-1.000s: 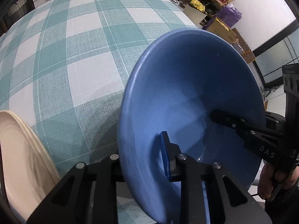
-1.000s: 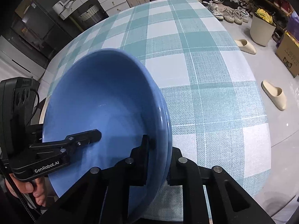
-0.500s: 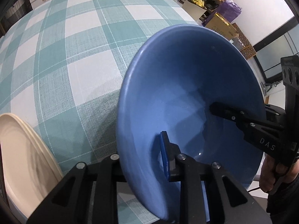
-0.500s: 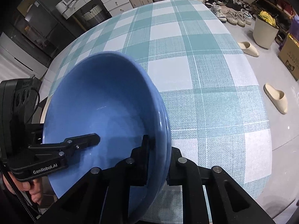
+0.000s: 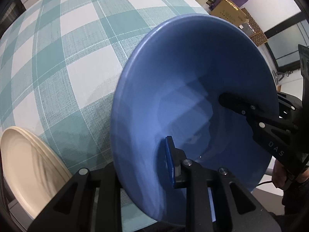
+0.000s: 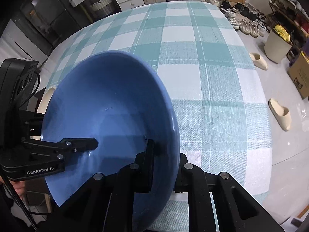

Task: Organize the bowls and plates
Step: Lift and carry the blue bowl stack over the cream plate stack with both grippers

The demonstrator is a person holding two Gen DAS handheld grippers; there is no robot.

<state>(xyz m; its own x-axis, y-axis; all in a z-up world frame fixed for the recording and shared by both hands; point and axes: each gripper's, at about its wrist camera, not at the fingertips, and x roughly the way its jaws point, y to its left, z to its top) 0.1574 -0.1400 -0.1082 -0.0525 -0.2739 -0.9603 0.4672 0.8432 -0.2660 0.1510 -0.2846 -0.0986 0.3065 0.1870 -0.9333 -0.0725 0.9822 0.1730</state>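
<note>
Table, teal-white checked cloth (image 5: pixel 77 61); cream plate (image 5: pixel 29 166) at edge.

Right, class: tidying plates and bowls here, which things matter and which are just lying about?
Part of the job: blue bowl, clamped at opposite rims by left gripper and right gripper; cream plate.

Lying about: slippers, shoes, cardboard box.

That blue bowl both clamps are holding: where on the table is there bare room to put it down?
Beyond the blue bowl, the checked tablecloth lies bare out to its far and right-hand edges. The tight spot is the near left corner, where a cream plate sits beside the left gripper. The right gripper also clamps the rim.
</note>
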